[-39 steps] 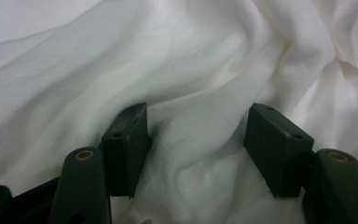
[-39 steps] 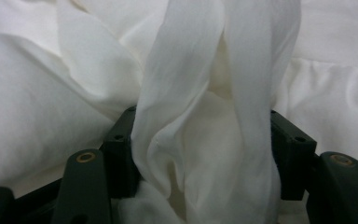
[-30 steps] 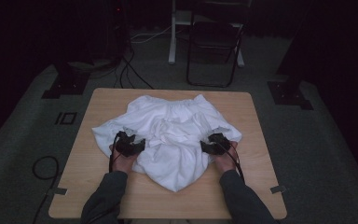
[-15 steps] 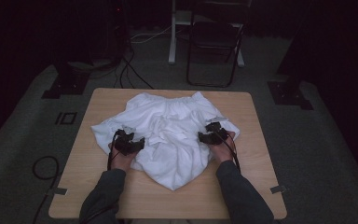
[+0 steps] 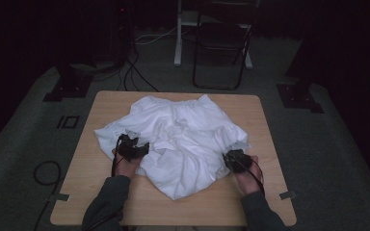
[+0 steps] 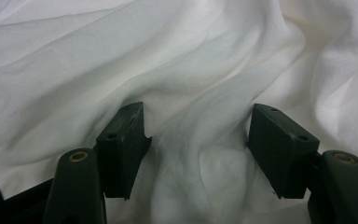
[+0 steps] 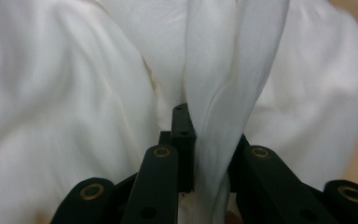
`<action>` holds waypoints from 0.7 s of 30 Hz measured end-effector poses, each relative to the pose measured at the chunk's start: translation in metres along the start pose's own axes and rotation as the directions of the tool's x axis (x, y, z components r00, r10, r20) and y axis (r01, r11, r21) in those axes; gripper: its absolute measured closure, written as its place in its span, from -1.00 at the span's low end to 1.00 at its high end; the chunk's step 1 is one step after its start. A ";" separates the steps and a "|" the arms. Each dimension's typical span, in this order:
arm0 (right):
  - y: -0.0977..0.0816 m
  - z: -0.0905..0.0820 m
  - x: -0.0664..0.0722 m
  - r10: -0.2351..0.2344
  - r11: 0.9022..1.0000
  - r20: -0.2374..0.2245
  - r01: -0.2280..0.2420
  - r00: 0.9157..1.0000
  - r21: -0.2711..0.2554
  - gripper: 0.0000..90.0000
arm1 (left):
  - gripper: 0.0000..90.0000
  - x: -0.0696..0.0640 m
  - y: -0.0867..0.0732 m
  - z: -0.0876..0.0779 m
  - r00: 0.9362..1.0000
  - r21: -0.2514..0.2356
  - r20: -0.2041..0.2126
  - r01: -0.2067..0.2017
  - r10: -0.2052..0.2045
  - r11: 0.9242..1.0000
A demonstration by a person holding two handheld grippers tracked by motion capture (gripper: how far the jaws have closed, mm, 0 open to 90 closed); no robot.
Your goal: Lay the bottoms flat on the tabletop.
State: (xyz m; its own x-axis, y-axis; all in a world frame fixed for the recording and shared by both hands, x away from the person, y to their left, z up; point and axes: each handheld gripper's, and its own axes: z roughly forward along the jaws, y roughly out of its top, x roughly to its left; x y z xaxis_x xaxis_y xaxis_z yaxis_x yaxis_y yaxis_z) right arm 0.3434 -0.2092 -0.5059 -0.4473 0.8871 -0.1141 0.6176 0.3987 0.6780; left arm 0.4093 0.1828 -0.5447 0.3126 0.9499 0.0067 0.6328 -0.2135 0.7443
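A crumpled white cloth (image 5: 183, 139) covers the middle of the wooden table (image 5: 265, 120). At its lower right edge the right gripper (image 5: 235, 159) has just clamped its 2 jaws tight on a fold. Lower left, the left gripper (image 5: 134, 148) gapes wide, cloth bunched loosely between its jaws.

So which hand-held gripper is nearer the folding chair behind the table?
Left, though not by much. The left hand-held gripper is on the white cloth, nearer the table's far edge and the chair; the right one sits closer to the person.
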 end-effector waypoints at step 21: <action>0.001 -0.050 0.012 0.013 0.981 0.058 -0.002 0.998 -0.192 -0.18 | -0.17 -0.001 -0.001 0.000 1.000 -0.001 -0.007 0.006 -0.006 1.000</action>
State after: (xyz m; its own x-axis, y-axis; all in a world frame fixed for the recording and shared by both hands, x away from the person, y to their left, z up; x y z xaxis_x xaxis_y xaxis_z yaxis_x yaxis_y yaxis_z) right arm 0.3061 -0.2104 -0.4703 -0.4010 0.9042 -0.1473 0.4825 0.3451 0.8051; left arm 0.4084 0.1822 -0.5448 0.3038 0.9527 0.0068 0.6336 -0.2074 0.7454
